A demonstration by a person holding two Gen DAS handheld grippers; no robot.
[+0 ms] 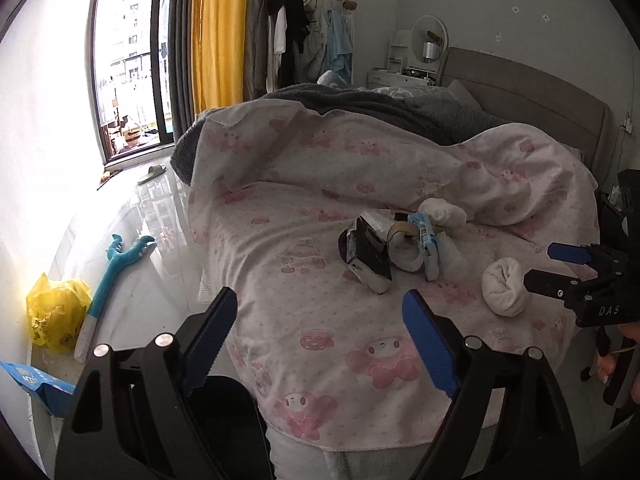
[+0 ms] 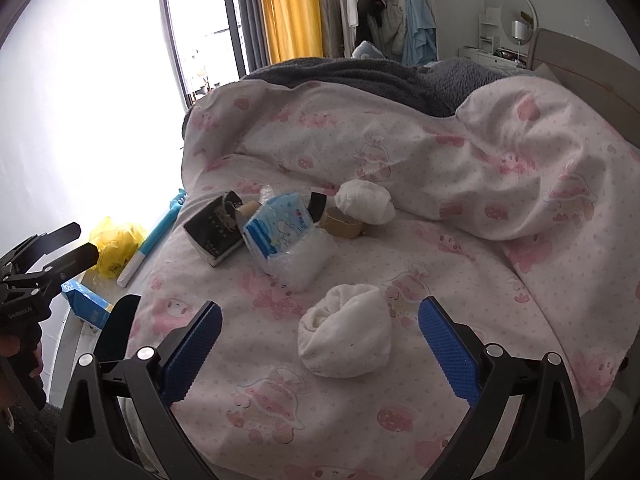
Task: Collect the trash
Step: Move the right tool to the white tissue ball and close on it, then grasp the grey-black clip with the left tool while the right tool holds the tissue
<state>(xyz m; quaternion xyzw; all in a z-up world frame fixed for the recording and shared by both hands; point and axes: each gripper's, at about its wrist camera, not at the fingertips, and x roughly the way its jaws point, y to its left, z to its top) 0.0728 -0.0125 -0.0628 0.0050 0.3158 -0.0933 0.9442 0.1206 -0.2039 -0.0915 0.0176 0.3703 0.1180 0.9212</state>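
A bed under a pink cartoon-print cotton cover [image 2: 460, 184] carries the trash: beyond the near crumpled white tissue ball [image 2: 345, 330] lie a black-and-white carton [image 2: 216, 236] and a blue tissue pack [image 2: 280, 224]. Right gripper [image 2: 320, 354] and left gripper [image 1: 320, 344] both stand with jaws apart, empty. The ball looks light and squashy; pinch its middle

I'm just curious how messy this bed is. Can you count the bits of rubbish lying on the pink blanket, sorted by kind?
White crumpled wads: 2 (near one, far one)
Black-and-white packet: 1
Blue-printed plastic wrapper: 1
Brown tape roll: 1
Total: 5 that I can tell apart; the pile may hide smaller bits.
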